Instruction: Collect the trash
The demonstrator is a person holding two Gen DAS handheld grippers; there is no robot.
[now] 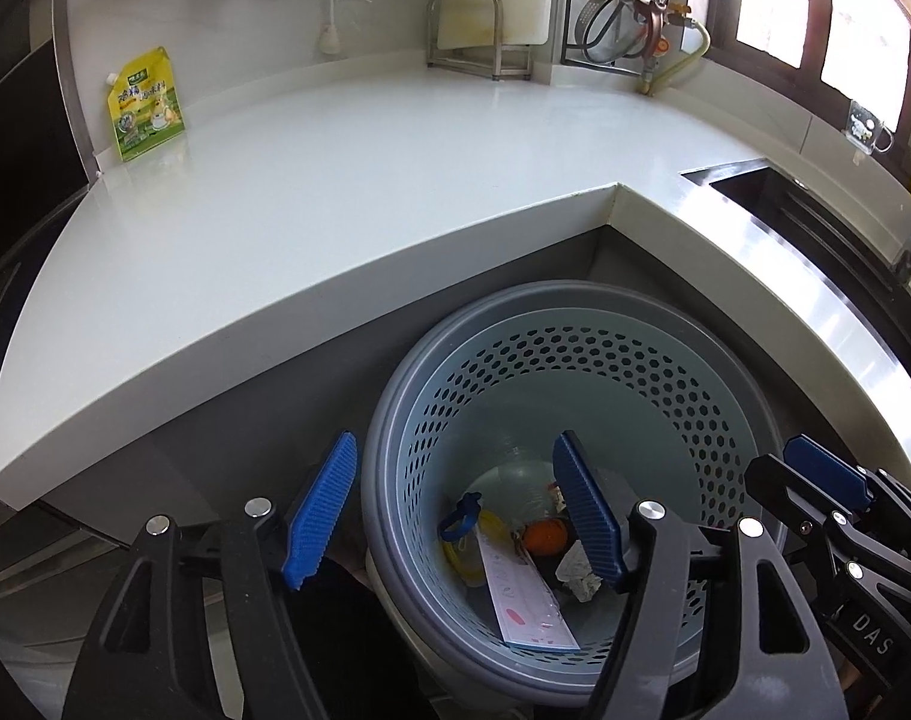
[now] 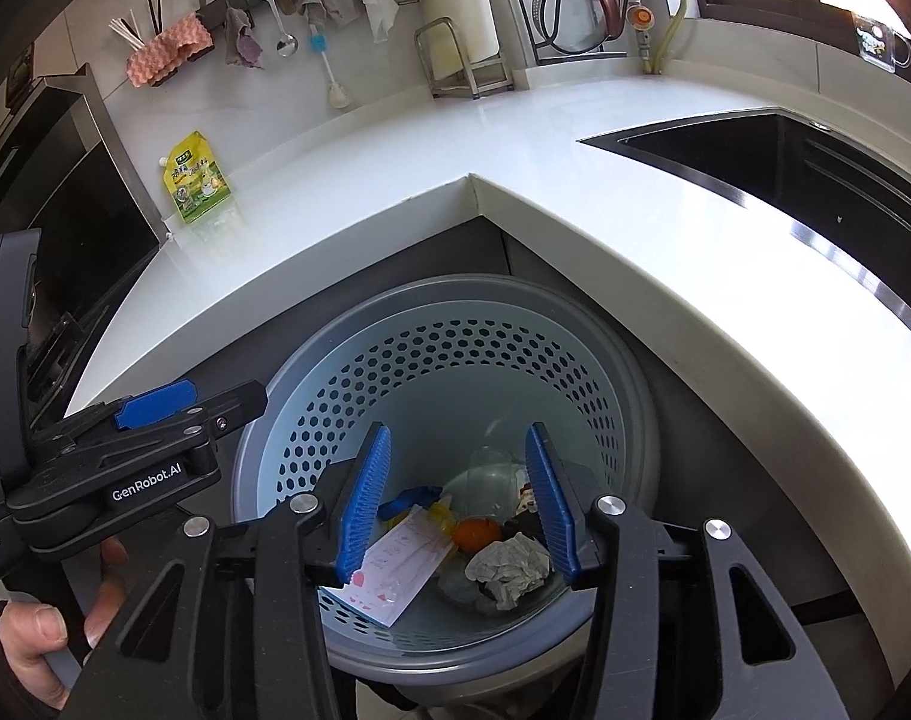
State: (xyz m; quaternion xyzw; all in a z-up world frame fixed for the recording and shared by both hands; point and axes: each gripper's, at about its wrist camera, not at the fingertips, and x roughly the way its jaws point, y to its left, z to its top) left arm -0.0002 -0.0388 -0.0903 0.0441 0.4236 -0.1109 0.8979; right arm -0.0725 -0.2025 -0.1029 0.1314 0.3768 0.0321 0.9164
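Blue-padded fingers [image 1: 320,513] of the left gripper [image 1: 455,516] stand wide apart with nothing between them; the left pad lies outside the rim of the trash bin [image 1: 575,306], the right pad over its interior. Right gripper [image 2: 461,498], seen from its own camera, is likewise spread open and empty, both pads poised above the bin's opening.

Bin: a grey outer shell holding a pale blue perforated liner, tucked into the inner corner of the white L-shaped countertop [image 1: 335,180], below its edge.

Trash, all at the bottom of the liner, well beneath both pairs of fingers and touched by neither:
- white printed card [image 2: 395,570], leaning against the liner wall
- crumpled paper wad [image 2: 509,564], just beside the card
- orange round item [image 2: 476,531], between card and wad
- blue ring-shaped piece [image 1: 458,519] and yellow scrap [image 1: 491,525]
- clear plastic bottle [image 1: 515,480], lying behind the rest

On the countertop, well apart from both grippers, a yellow-green spouted pouch [image 1: 146,105] stands upright against the back wall. A dark sink [image 2: 785,162] is set into the countertop's right-hand run.
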